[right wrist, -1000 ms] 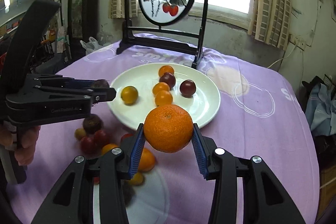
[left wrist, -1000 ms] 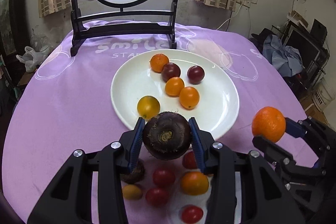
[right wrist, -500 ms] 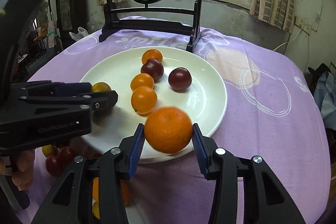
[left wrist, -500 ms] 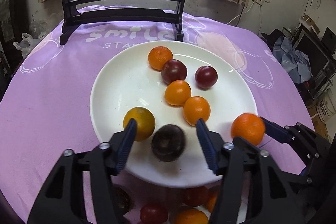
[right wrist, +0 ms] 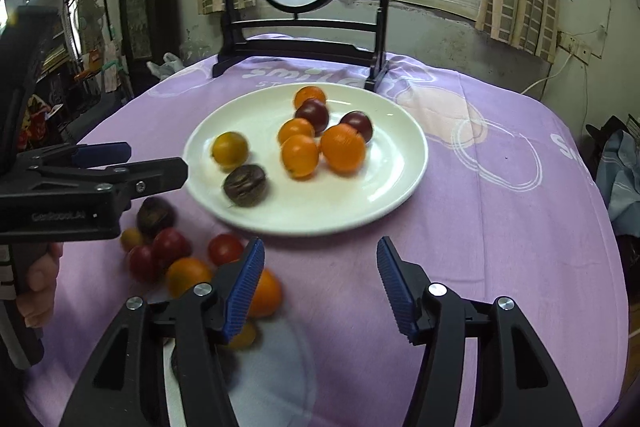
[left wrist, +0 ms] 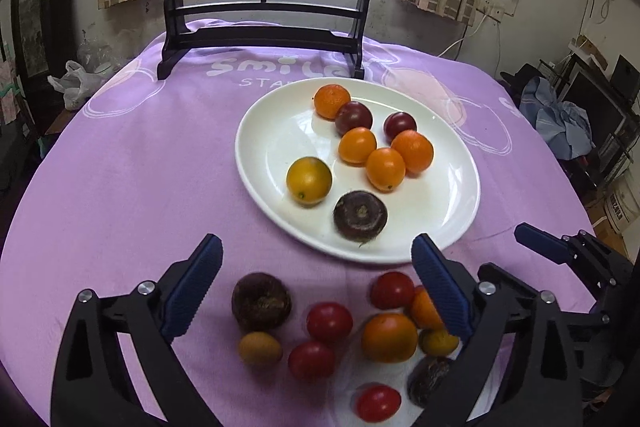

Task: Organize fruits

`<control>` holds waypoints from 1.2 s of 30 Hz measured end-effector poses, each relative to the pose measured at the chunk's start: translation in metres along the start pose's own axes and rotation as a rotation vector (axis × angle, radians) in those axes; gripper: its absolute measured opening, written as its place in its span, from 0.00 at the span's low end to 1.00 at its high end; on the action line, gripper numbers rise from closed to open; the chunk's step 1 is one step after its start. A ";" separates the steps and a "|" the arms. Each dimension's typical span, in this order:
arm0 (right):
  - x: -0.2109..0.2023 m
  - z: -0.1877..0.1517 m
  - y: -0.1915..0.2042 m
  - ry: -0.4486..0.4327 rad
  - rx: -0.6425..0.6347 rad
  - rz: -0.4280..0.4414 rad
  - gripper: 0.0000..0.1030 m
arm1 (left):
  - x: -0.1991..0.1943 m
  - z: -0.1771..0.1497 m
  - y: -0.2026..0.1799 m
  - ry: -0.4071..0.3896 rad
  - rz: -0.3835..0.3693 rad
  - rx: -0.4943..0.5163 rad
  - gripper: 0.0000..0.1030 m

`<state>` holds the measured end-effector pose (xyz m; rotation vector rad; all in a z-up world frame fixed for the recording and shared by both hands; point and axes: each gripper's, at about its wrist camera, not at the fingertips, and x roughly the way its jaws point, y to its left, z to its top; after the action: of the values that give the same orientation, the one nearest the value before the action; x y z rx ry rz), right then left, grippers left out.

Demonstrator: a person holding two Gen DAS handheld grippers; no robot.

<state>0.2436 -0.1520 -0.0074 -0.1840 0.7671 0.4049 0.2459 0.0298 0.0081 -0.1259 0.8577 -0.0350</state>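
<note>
A white plate [left wrist: 276, 131] [right wrist: 360, 195] on the purple cloth holds several small fruits. Among them are a dark brown round fruit [left wrist: 360, 215] [right wrist: 245, 184] near its front rim and an orange tangerine [left wrist: 413, 151] [right wrist: 343, 149] against the other oranges. My left gripper [left wrist: 315, 241] [right wrist: 154, 159] hangs in front of the plate, jaws opening wide with nothing gripped. Beneath it lies a loose pile of red tomatoes [left wrist: 329, 321], an orange [left wrist: 389, 337] and another brown fruit [left wrist: 261, 301]. My right gripper [right wrist: 321, 245] [left wrist: 508, 251] is also opening, with nothing between its jaws, near the plate's front edge.
A black standing frame with a round painted screen [left wrist: 264, 39] [right wrist: 304, 43] stands at the back of the table. A plastic bag [left wrist: 74, 83] lies off the left edge, and a heap of cloth and boxes [left wrist: 560, 115] sits off the right. A hand [right wrist: 38, 287] holds the left gripper.
The left gripper let the dark brown fruit go onto the plate, and the right gripper let the tangerine go there. Both grippers drew back from the plate with jaws spreading.
</note>
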 end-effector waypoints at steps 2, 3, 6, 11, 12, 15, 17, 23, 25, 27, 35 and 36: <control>-0.009 -0.008 0.009 0.001 -0.024 0.007 0.60 | -0.009 -0.010 0.004 0.003 -0.006 -0.001 0.91; -0.013 -0.012 0.014 0.010 -0.037 0.011 0.61 | -0.012 -0.014 0.005 0.001 -0.004 -0.001 0.91; -0.022 -0.023 0.025 0.036 -0.061 0.002 0.62 | -0.019 -0.028 0.009 -0.007 0.003 -0.001 0.93; -0.035 -0.042 0.040 0.053 -0.074 0.028 0.62 | -0.021 -0.046 0.020 -0.014 0.002 -0.026 0.94; -0.036 -0.045 0.043 0.056 -0.072 0.032 0.62 | -0.020 -0.048 0.021 -0.011 -0.003 -0.028 0.94; -0.038 -0.053 0.049 0.063 -0.066 0.041 0.62 | -0.016 -0.054 0.025 -0.011 -0.002 -0.032 0.94; -0.037 -0.057 0.054 0.071 -0.066 0.047 0.62 | -0.015 -0.056 0.027 -0.020 0.020 -0.030 0.94; -0.033 -0.061 0.067 0.098 -0.083 0.042 0.62 | -0.018 -0.052 0.037 -0.037 0.025 -0.040 0.94; -0.030 -0.061 0.070 0.108 -0.083 0.043 0.62 | -0.017 -0.052 0.041 -0.031 0.029 -0.056 0.94; -0.027 -0.062 0.074 0.119 -0.088 0.039 0.62 | -0.016 -0.051 0.045 -0.026 0.024 -0.076 0.94; -0.006 -0.069 0.079 0.155 -0.084 0.051 0.50 | -0.014 -0.050 0.049 -0.018 0.020 -0.090 0.94; -0.005 -0.069 0.078 0.149 -0.075 0.050 0.42 | -0.013 -0.051 0.049 -0.011 0.015 -0.089 0.94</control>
<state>0.1637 -0.1040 -0.0541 -0.2675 0.9050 0.4715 0.1979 0.0745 -0.0212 -0.2032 0.8498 0.0179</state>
